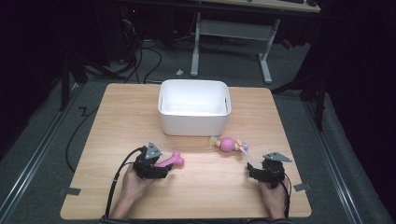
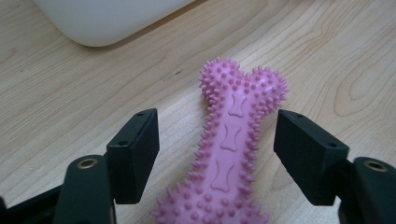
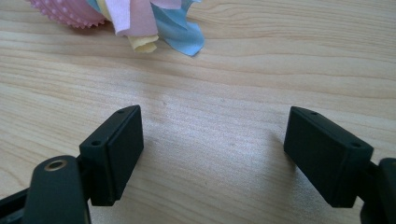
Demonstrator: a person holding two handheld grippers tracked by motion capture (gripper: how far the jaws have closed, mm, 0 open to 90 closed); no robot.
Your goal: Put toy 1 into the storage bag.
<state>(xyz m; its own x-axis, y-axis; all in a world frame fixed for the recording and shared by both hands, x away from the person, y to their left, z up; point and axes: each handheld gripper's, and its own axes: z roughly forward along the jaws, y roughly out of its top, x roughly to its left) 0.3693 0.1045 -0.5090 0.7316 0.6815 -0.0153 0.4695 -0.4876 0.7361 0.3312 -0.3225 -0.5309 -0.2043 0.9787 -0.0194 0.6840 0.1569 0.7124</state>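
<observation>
- A light wooden table [image 1: 196, 186] with rounded corners is being shown standing on a grey carpeted floor [image 1: 42, 140].
- The table is being flanked by 2 metal rails [image 1: 28, 172] running along the floor on either side.
- Black cables [image 1: 140, 60] are being seen trailing over the floor behind the table.
- A second desk with white metal legs [image 1: 266, 60] is being seen at the far end.
- The surroundings are being left in darkness, while the tabletop is being lit brightly.

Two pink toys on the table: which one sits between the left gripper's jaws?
The spiky bone toy, lying between the open left gripper. The ball toy with cloth strips lies apart, nearer the white bin.
</observation>
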